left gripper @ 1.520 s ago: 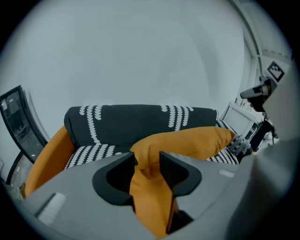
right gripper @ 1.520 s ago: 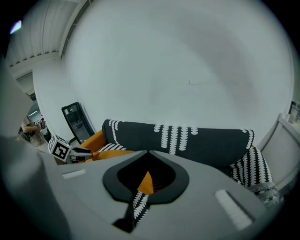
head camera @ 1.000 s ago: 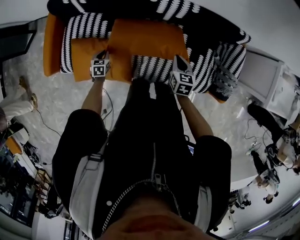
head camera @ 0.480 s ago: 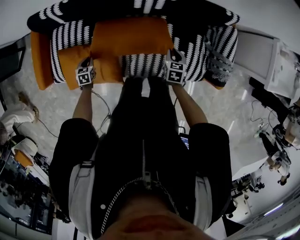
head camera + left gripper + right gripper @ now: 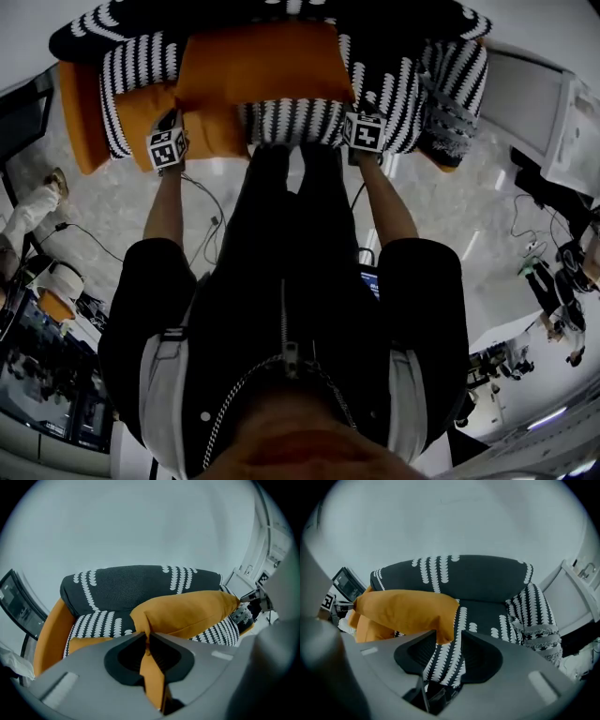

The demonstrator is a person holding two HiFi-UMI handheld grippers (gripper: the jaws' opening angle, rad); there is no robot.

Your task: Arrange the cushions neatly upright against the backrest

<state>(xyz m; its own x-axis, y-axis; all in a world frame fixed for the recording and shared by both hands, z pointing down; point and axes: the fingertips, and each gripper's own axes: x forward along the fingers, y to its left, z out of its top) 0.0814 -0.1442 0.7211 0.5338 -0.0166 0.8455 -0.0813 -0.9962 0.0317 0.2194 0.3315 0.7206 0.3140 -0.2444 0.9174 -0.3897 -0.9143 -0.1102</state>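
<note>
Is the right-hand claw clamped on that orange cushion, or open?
Open. On the right gripper, the jaws have just been opening and stand wide apart; the big orange fabric cushion pokes a corner between them, unpinched.

Patterned sofa carrying three cushions

A dark sofa (image 5: pixel 80 122) with white beaded stripes and orange sides is standing on a pale marbled floor (image 5: pixel 103 216). A big orange cushion (image 5: pixel 258 64) is lying across the middle, in front of the backrest (image 5: pixel 136 585). A second orange cushion (image 5: pixel 211 131) is lying partly under it at the left end — and a striped, fringed cushion (image 5: pixel 450 103) is leaning in the right corner, apart from both.
</note>
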